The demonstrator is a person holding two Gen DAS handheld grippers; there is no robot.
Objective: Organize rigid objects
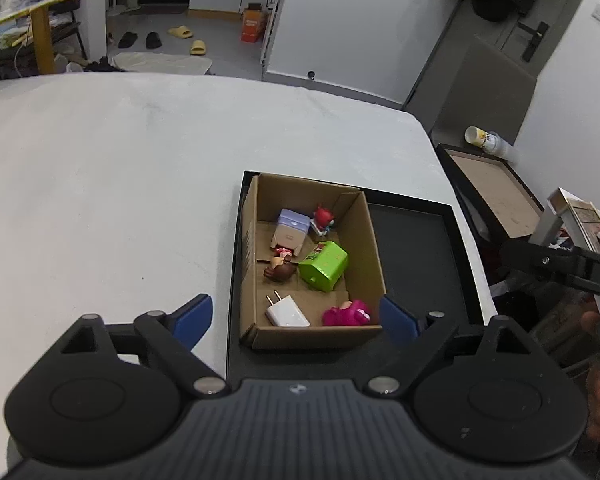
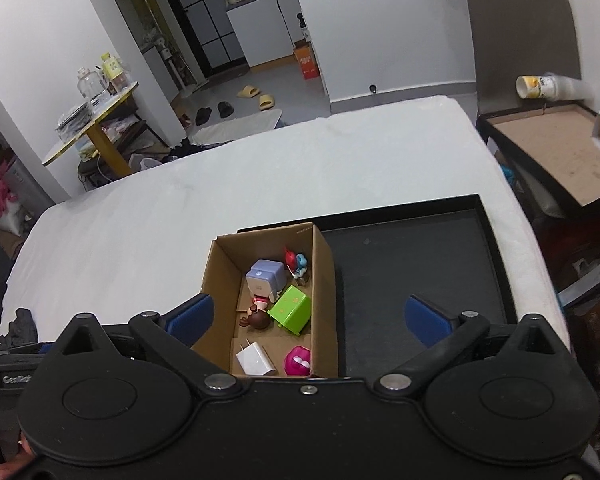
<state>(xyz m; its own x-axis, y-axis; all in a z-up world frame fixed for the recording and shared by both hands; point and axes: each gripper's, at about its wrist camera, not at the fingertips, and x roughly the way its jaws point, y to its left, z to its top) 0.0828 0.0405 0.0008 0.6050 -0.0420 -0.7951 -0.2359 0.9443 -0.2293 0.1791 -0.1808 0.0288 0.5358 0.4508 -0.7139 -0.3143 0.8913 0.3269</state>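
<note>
An open cardboard box stands in the left part of a black tray on the white table. Inside lie a green block, a white charger, a pink toy, a lilac box, a brown figurine and a red figurine. My left gripper is open and empty above the box's near end. My right gripper is open and empty above the box and tray.
The white table stretches left and back. A brown-topped side table with a lying paper cup stands right. The right gripper's body shows at the right edge.
</note>
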